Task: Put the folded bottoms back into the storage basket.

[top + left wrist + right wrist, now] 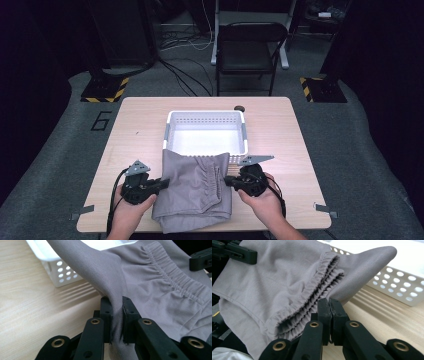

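Grey cloth, a folded garment (192,187) with an elastic waistband (216,176), hangs stretched between the two grippers near the person's edge of the wooden table (145,115). Left gripper (165,183): jaws closed on the garment's left edge, a pinch of fabric running up between the pads, as the left gripper view shows (117,315). Right gripper (228,180): jaws likewise closed, with almost no gap between them, clamped on the fabric beside the gathered waistband, as the right gripper view shows (329,315). From each set of jaws the cloth spreads inward toward the opposite gripper, so the garment lies between the two grips, its long axis running away from the person toward the white perforated basket (172,120). The far end of the cloth already drapes over the basket's near rim; the near end sags below the jaws toward the table edge. The basket stands just beyond both grippers, ahead of the jaws and centred between them, so neither hand is clearly nearer to it. Judgement: the garment is being carried toward the basket, and the coming move turns on this forward offset, both grips travelling together away from the person until the hanging bulk clears the near rim. Risk, also a judgement: the trailing near fold may catch on that rim
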A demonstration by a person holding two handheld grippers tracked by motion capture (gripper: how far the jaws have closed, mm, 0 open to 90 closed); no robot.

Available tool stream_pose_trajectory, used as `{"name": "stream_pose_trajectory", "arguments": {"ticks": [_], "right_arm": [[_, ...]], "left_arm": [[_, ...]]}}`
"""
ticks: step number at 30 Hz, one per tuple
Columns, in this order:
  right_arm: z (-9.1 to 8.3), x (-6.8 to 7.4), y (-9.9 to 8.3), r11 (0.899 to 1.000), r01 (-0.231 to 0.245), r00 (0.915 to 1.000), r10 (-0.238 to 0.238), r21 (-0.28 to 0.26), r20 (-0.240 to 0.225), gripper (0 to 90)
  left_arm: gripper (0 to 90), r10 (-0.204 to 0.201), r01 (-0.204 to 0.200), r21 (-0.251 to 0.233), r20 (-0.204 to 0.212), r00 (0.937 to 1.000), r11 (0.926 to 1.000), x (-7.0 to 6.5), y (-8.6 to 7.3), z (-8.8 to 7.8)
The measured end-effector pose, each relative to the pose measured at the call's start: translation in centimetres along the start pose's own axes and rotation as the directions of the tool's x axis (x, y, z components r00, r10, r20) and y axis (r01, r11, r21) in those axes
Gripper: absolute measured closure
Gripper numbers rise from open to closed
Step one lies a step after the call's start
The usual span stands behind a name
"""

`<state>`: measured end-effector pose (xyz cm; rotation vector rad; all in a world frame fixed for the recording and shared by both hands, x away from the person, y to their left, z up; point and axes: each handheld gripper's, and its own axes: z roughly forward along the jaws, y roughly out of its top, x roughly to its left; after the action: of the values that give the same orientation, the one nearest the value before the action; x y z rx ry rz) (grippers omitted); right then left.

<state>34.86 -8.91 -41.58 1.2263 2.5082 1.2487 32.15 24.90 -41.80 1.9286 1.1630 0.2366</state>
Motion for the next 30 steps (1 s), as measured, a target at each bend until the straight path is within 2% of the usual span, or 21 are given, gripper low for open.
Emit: {"name": "stream_pose_trajectory", "arguments": {"ticks": [7, 12, 14, 20, 22, 23, 27, 30], "right_arm": [[-1.3, 0.3, 1.2, 1.0, 0.004, 1.0, -0.004, -0.009, 0.005, 88.4], [-1.6, 0.0, 1.8, 1.0, 0.01, 0.9999, -0.01, -0.021, 0.003, 88.5], [-1.7, -0.2, 2.1, 1.0, -0.003, 1.0, 0.003, -0.022, 0.0, 88.5], [-2.0, -0.8, 3.2, 1.0, 0.001, 1.0, -0.001, -0.018, -0.003, 88.6], [-2.1, -0.8, 3.6, 1.0, -0.003, 1.0, 0.003, -0.014, 0.001, 88.8], [-2.3, -0.9, 4.0, 1.0, 0.014, 0.9999, -0.014, -0.014, 0.006, 88.9], [-2.5, -0.9, 4.6, 1.0, 0.014, 0.9999, -0.014, -0.008, 0.008, 89.0], [-2.6, -1.1, 4.9, 1.0, 0.026, 0.9996, -0.026, -0.009, 0.01, 89.1]], "left_arm": [[81.7, 0.028, -0.028, -0.002, -0.001, 0.9996, 0.9996, -0.5, 1.4, -0.7], [81.7, 0.015, -0.015, -0.018, -0.003, 0.9999, 0.9997, -0.3, 2.1, -0.7], [81.7, 0.013, -0.013, -0.015, 0.004, 0.9999, 0.9998, -0.2, 2.4, -0.7], [81.7, 0.005, -0.005, -0.014, 0.014, 0.9999, 0.9999, -0.1, 3.5, -0.9], [81.7, 0.024, -0.023, -0.014, 0.012, 0.9997, 0.9996, 0.0, 3.9, -0.9], [81.7, 0.023, -0.023, -0.015, 0.012, 0.9997, 0.9996, 0.0, 4.3, -0.9], [81.7, 0.038, -0.038, -0.019, 0.006, 0.9993, 0.9991, 0.0, 5.1, -0.8], [81.7, 0.031, -0.031, -0.022, 0.005, 0.9995, 0.9993, 0.0, 5.5, -0.7]]}}
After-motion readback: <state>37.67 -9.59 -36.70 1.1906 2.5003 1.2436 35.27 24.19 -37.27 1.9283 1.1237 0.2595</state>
